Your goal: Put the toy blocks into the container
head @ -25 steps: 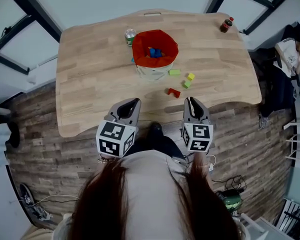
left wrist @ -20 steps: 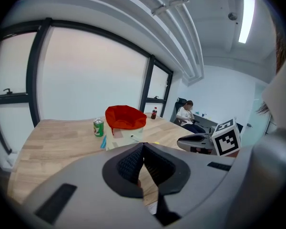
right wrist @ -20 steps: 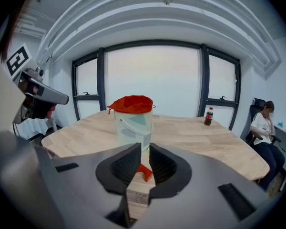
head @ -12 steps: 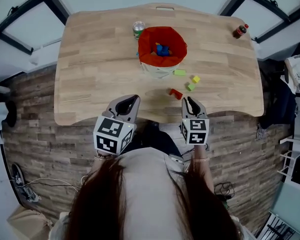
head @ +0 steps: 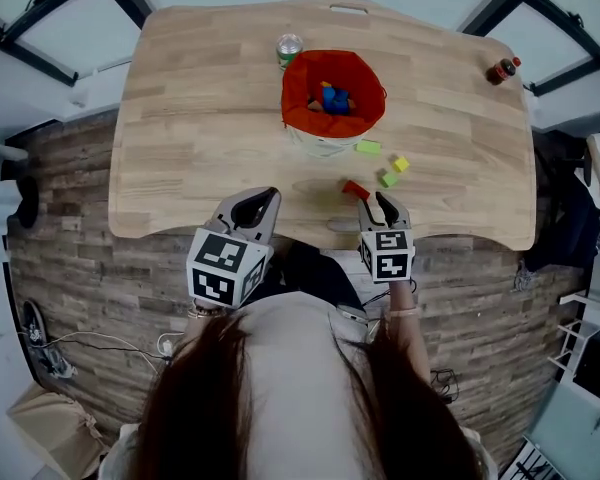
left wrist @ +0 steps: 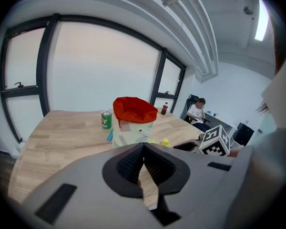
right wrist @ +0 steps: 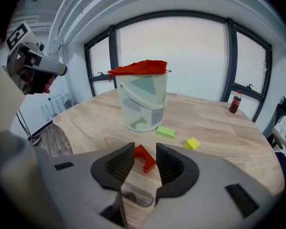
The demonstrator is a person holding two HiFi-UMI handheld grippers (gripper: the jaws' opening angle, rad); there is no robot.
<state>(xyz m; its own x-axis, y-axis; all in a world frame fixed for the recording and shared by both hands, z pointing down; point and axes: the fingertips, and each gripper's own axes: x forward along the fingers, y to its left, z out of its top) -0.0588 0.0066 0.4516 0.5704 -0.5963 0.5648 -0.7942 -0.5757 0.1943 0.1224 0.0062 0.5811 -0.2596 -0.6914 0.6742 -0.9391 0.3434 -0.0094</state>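
Opening toward the red arch block
The right gripper has been brought forward to the table edge, jaws being parted just short of the block, nothing gripped yet. The left gripper is closed, empty. The red-lined bucket stands beyond.

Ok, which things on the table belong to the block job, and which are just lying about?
Job: red block, flat green block, yellow block, small green block, red-lined container, blue blocks inside it.
Lying about: green can, dark bottle.
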